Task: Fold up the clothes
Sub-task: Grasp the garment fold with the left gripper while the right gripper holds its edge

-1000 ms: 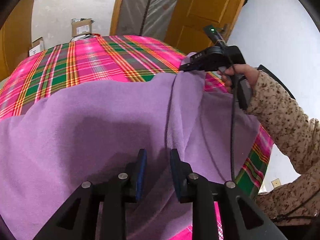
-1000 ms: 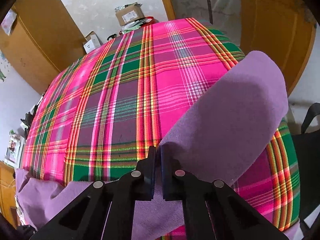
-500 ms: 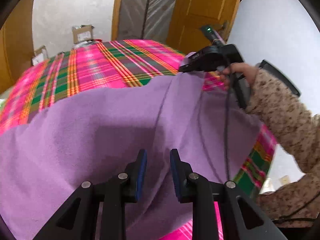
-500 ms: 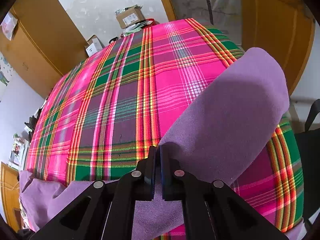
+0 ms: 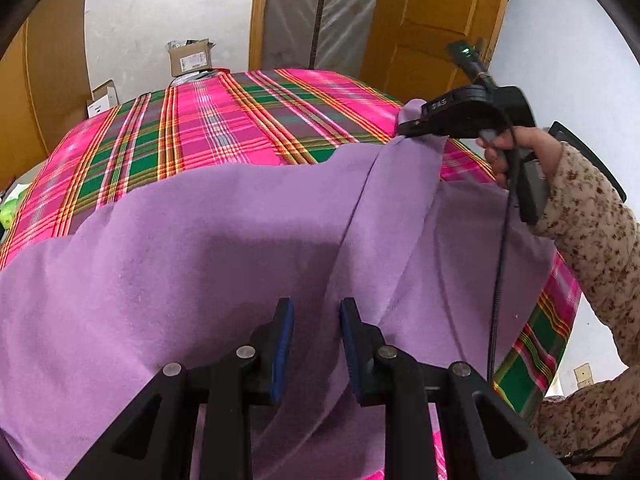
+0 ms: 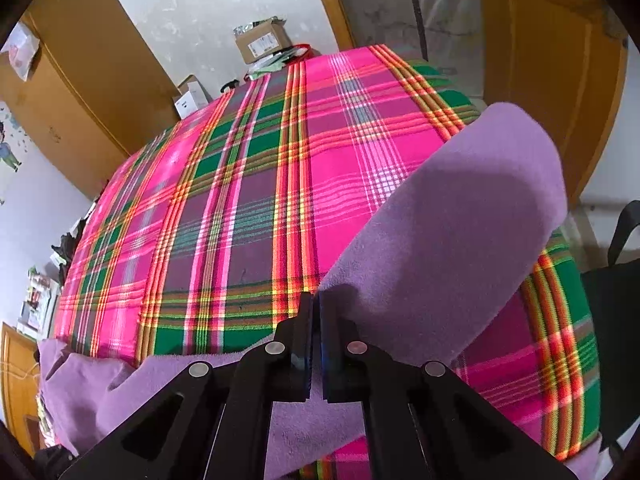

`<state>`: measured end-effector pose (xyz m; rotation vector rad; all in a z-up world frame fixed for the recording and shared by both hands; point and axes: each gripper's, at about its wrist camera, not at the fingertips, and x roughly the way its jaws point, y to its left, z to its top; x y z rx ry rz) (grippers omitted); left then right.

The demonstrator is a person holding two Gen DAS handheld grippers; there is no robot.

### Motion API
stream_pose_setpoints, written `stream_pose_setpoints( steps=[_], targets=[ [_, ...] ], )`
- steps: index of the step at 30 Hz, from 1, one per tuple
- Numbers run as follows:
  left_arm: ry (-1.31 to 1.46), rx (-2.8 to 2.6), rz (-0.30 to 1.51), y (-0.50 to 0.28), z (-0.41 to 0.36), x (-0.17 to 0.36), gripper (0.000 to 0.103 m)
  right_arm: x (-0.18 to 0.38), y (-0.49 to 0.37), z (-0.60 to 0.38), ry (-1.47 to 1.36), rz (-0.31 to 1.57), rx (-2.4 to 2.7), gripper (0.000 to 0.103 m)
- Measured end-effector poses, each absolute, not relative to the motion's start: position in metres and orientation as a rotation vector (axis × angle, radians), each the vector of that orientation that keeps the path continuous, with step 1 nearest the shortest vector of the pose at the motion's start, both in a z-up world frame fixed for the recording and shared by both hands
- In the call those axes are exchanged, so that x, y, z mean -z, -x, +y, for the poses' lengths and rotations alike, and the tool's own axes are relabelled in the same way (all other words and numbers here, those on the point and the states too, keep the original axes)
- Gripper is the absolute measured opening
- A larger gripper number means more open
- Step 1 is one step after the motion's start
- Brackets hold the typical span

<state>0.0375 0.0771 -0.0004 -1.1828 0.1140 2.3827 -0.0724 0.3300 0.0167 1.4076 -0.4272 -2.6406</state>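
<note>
Garment: a soft lilac fleece garment (image 5: 208, 264) lies across the near side of a table covered by a pink, green and orange plaid cloth (image 5: 224, 128).
Long axis: it runs side to side along the near table edge, from the left gripper toward the right gripper.
Raised corner: one corner is lifted off the cloth at the right end, and a fold line runs from it down toward the left gripper.
Left gripper (image 5: 316, 344): black, with blue pads; its jaws are spread, with a ridge of fleece between them. I cannot tell if the pads press it.
Right gripper (image 6: 316, 340): its jaws are pressed together, pinching the garment's raised corner.
Person: a hand (image 5: 516, 152) in a speckled beige sleeve (image 5: 592, 240) holds the right gripper.
Background: cardboard boxes (image 6: 264, 40) sit past the far table edge, near wooden doors (image 6: 548, 60).
</note>
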Motion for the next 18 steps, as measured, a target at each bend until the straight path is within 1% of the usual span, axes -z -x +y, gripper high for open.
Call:
stream_pose_setpoints(
  steps=[5,18],
  targets=[
    [1.186,-2.381,0.135,-0.038,0.08,0.002,0.025,-0.028,0.061,0.338,-1.362,-0.443,2.661,0.003],
    [1.196,-2.388,0.11,-0.039,0.081,0.002,0.025,-0.047,0.027,0.356,-1.261,-0.506,2.697,0.003]
  ],
)
